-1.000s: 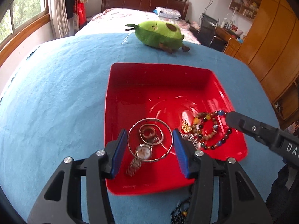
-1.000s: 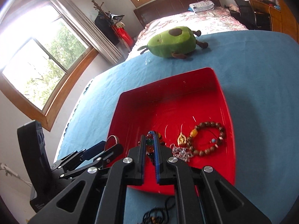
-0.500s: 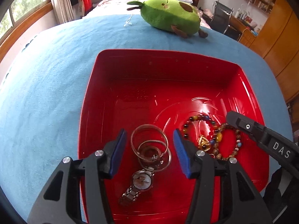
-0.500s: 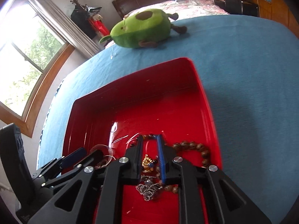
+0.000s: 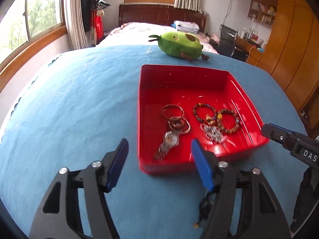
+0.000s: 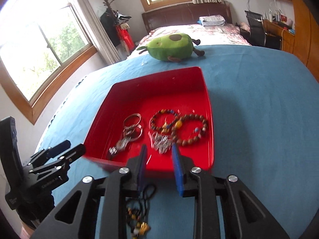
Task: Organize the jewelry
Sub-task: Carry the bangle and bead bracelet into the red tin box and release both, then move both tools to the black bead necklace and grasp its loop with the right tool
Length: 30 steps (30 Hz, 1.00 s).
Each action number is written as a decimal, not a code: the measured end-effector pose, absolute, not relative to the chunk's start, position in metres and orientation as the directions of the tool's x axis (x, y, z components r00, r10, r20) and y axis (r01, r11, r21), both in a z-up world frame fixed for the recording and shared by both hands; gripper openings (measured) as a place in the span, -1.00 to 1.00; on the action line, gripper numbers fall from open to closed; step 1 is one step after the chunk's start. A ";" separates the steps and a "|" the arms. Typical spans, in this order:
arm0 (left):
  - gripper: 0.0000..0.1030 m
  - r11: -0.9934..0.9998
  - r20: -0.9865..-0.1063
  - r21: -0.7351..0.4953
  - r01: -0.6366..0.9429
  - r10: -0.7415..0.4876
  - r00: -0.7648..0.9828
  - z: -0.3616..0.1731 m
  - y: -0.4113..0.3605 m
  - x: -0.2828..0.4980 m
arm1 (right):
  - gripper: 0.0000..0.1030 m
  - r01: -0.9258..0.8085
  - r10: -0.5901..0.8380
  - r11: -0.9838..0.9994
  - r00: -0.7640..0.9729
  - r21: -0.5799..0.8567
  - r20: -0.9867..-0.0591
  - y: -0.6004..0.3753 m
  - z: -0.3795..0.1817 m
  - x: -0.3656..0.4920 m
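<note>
Both jaws opening, nothing between them: left hand-held gripper [image 5: 158,158] wide, right hand-held gripper [image 6: 159,159] narrower, bracelets [image 6: 179,127] and watch [image 5: 169,139] in the red tray [image 5: 199,73].

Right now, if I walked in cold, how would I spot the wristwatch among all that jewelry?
Find the red tray on the blue cloth, in front of the green avocado plush. Look in its near left part, below the stacked silver bangles. The wristwatch is the only piece with a round pale dial and a metal link strap; the pieces beside it are rings and beads.
</note>
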<state>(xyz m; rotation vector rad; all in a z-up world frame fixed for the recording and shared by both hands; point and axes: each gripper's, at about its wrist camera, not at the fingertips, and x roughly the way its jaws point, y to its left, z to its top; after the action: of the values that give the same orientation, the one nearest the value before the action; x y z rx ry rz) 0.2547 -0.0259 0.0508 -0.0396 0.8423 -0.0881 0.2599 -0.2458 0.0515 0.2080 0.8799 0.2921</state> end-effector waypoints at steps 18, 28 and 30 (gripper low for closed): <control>0.83 0.996 -0.680 -0.067 0.065 -0.093 0.727 0.020 0.006 0.128 | 0.76 -0.203 0.306 0.952 0.584 0.230 -0.752 -0.211 -0.004 0.147; 0.87 0.999 -0.722 -0.041 -0.027 -0.011 0.692 -0.001 0.034 0.135 | 0.92 -0.176 0.285 0.958 0.619 0.225 -0.731 -0.219 -0.005 0.143; 0.87 0.997 -0.727 -0.054 -0.064 0.004 0.686 -0.003 0.041 0.137 | 0.92 -0.187 0.309 0.951 0.597 0.246 -0.740 -0.219 -0.009 0.145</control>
<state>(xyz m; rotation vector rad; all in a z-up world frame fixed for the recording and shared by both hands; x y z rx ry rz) 0.1374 0.0414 -0.0030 -0.0769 0.8135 0.0382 0.1449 -0.2186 -0.0092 0.1488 0.8856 0.2888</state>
